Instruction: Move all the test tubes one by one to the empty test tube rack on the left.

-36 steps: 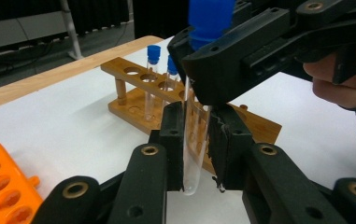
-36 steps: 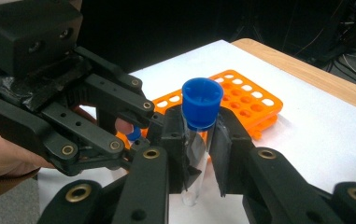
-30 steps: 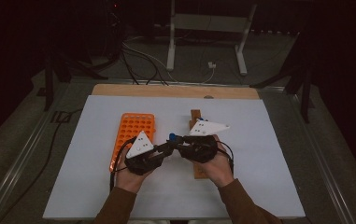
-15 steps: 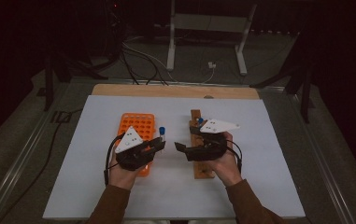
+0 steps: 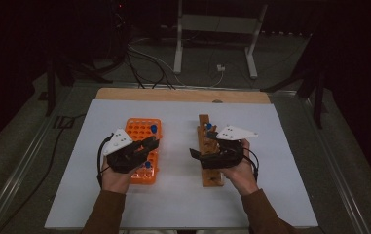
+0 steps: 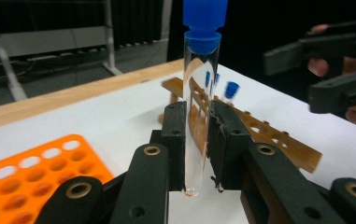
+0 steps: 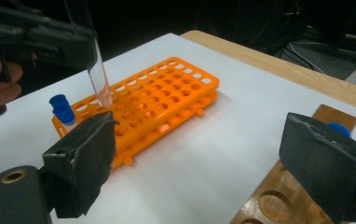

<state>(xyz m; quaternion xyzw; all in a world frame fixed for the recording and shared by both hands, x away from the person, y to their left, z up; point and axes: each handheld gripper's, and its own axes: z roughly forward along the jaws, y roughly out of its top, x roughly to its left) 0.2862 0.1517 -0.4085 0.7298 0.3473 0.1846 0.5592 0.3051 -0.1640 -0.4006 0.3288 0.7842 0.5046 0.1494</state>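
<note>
While clamped, tube [image 6: 198,107] upright, cap up.

White table sheet [image 5: 290,195], wooden board edge [image 5: 173,94], metal stand [image 5: 217,29], floor cables [image 5: 144,58]

We wear brown long sleeves, cuffs ending at the wrists. Our left gripper [image 5: 150,144] and right gripper [image 5: 195,153] are matt black, each topped by a pale three-cornered plate with small dark dots, each trailing a thin black cable that loops beside the hand. Seen close, the jaw arms are chunky black bars joined by brass-ringed rivets — round, dull gold. The pads [image 7: 323,163] on the right gripper are dark grey rubbery blocks, edges rough and slightly frayed.
</note>
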